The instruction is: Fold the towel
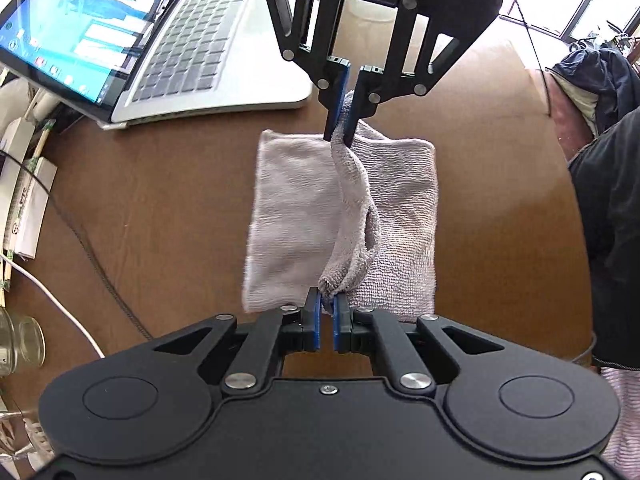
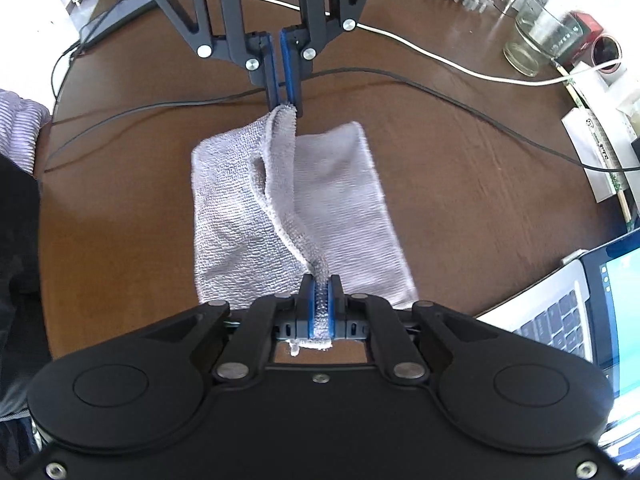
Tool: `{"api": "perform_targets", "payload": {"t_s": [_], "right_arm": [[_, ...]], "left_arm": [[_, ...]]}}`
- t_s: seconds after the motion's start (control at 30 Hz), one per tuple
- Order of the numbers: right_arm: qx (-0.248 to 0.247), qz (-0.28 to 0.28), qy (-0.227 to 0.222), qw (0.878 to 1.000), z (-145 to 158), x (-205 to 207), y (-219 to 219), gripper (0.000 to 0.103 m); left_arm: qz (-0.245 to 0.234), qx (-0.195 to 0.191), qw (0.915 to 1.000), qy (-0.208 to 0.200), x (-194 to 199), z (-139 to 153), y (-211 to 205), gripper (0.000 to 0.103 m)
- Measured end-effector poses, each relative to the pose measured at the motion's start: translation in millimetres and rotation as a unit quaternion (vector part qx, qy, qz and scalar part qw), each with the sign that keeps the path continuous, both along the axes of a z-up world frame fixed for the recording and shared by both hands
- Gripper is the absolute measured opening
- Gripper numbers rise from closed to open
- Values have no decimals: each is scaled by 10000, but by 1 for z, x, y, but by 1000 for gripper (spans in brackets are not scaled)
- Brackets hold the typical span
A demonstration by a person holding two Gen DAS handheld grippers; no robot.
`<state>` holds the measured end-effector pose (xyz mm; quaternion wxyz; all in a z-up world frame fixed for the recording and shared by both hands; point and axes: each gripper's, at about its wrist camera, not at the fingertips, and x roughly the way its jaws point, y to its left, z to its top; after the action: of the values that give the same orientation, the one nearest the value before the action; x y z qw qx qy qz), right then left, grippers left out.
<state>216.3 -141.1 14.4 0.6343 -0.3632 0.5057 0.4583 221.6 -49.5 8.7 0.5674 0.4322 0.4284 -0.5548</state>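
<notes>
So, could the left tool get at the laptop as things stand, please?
Probably not: the left tool is shut on the towel, as is the right tool, so it isn't free. The laptop itself lies unobstructed.

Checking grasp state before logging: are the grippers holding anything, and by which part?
Both hold the grey towel along its raised upper edge: the left gripper pinches one end, the right gripper the other, opposite each other. The rest hangs to the table.

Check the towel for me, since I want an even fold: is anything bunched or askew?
Yes. The towel hangs between the left claw and the right claw, and its top edge is twisted into a ropy bunch with an open loop rather than stretched flat, so the two halves hang unevenly.
</notes>
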Motion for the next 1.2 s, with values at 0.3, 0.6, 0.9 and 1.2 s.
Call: {"api": "perform_targets", "payload": {"t_s": [0.3,0.6,0.9,1.2], "right_arm": [[-151,-24,148,9998,-21,34,-2,11],[-265,-131,116,9995,-23,39,-10,33],[-135,-73,-72,9999,-6,33,-8,54],[116,182,-47,9998,12,13,0,79]], "left_arm": [[254,218,9993,175,32,-20,-1,7],[424,214,9989,-56,37,-16,9,25],[142,9,9987,-498,12,-2,2,73],[48,-68,9986,-521,-15,4,-1,80]]}}
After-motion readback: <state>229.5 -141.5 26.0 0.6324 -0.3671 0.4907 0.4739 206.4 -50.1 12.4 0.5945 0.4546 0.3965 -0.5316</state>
